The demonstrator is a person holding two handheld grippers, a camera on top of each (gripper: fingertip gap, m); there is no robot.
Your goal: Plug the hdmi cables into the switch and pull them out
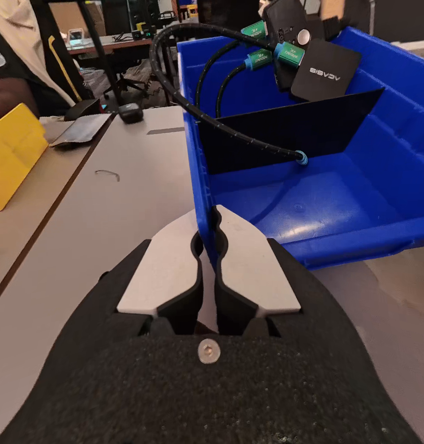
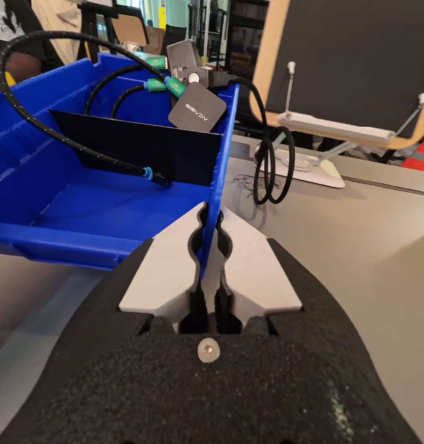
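A: The small black square plastic HDMI switch (image 2: pixel 197 107) is leaning at the far right corner of the blue plastic bin (image 1: pixel 326 211), three green-shelled braided cables (image 1: pixel 289 54) plugged in; a fourth cable end (image 2: pixel 155 176) is lying loose by the black divider (image 2: pixel 143 149).

B: Handling?

A: Switch looking light and smooth; cables springy, so the rigid green shells are likely giving the better hold. Left gripper (image 1: pixel 209 217) is pinching the bin's left wall, right gripper (image 2: pixel 212 213) clamping its right wall.

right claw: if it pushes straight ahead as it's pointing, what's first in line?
The right claw is already shut on the blue plastic bin's side wall, so going on it slides along that wall. The black divider panel's end is likely next; depth unclear.
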